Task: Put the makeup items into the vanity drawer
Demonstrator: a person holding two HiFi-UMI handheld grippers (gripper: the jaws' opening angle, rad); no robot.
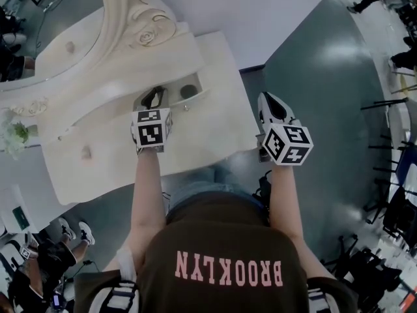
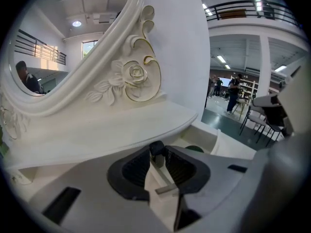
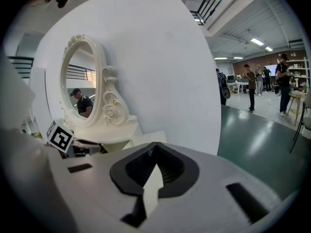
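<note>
Left gripper (image 1: 154, 100): held over the open vanity drawer (image 1: 171, 106), nose tilted downward toward its left part.
Left jaws: part-closed, pinching a small dark makeup item (image 2: 156, 148) at their very tips; only its dark top end shows, so its kind cannot be told.
Right gripper (image 1: 267, 104): off the right front corner of the vanity, over the green floor (image 1: 326, 109), well apart from the drawer.
Right jaws: pressed together at the tips, nothing between them, as the right gripper view shows.
Vanity drawer: pulled out at the back right of the tabletop (image 1: 215, 129), below the carved mirror frame (image 1: 146, 25).
Drawer contents: one dark round item (image 1: 189, 91) lies in the right part; from the left gripper view it reads as dark green. Anything else inside is hidden by the left gripper.
Tabletop: white, with the left gripper's marker cube (image 1: 152, 128) above its middle.
Mirror (image 1: 58, 18): oval, upright behind the drawer, with a rose scroll at its right foot.
Surroundings: several people (image 3: 250, 86) stand far off on the green floor of an open hall.
</note>
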